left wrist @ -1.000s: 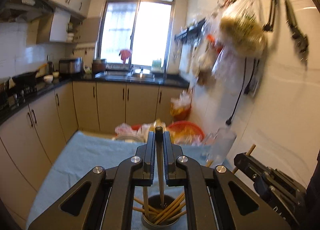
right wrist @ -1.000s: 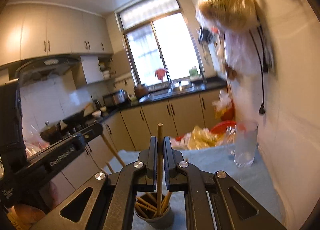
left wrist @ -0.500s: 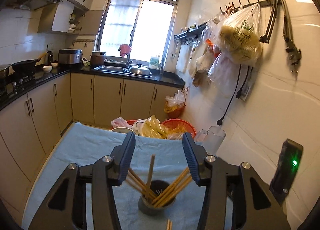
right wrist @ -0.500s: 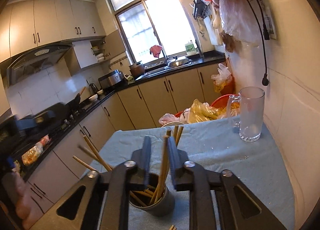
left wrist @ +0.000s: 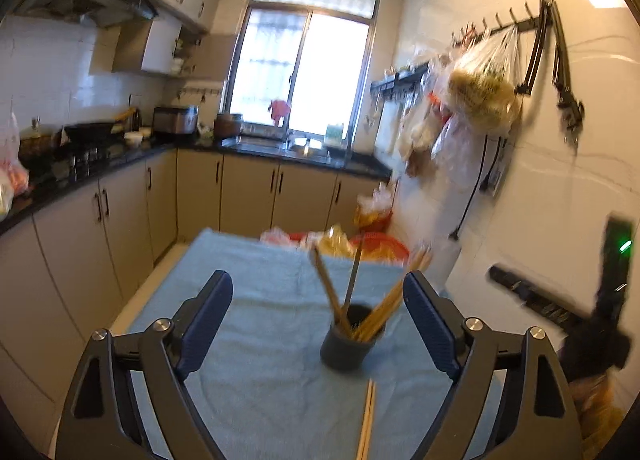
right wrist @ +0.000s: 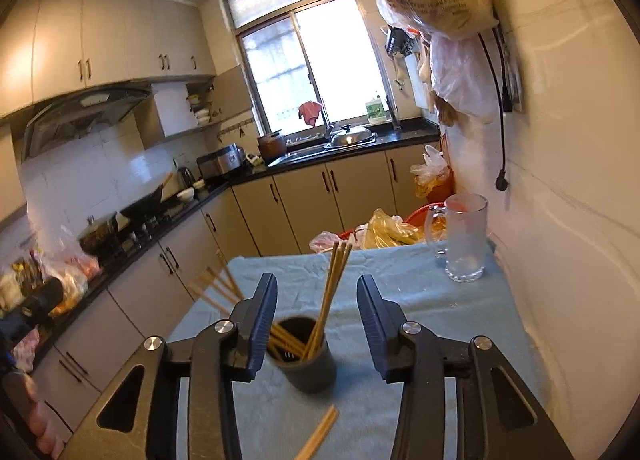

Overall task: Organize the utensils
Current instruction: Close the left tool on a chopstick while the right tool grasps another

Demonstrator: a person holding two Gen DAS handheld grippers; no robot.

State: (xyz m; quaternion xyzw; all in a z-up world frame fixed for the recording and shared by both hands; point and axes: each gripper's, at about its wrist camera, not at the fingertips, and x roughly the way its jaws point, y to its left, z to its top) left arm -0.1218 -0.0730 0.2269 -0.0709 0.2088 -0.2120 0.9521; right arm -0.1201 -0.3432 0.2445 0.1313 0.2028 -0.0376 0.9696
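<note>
On the bench (left wrist: 248,340), near the middle of its blue cloth, your dark holder (left wrist: 348,340) stands upright with a fan of wooden chopsticks (left wrist: 376,312) leaning out of it in several directions. Your left tool (left wrist: 318,324) has just been opening; its jaws now stand spread wide, released, with the holder seen between them but touching neither pad. Your right tool (right wrist: 316,324) has also just been opening, less widely; the holder and its sticks show between its jaws, and nothing is gripped. A loose pair of chopsticks (left wrist: 367,420) lies flat on the cloth just on your side of the holder, toward the near edge. A clear glass mug (right wrist: 464,240) stands well apart at the far right corner, by the tiled wall. Plastic bags (right wrist: 384,232) sit beyond the far edge.
</note>
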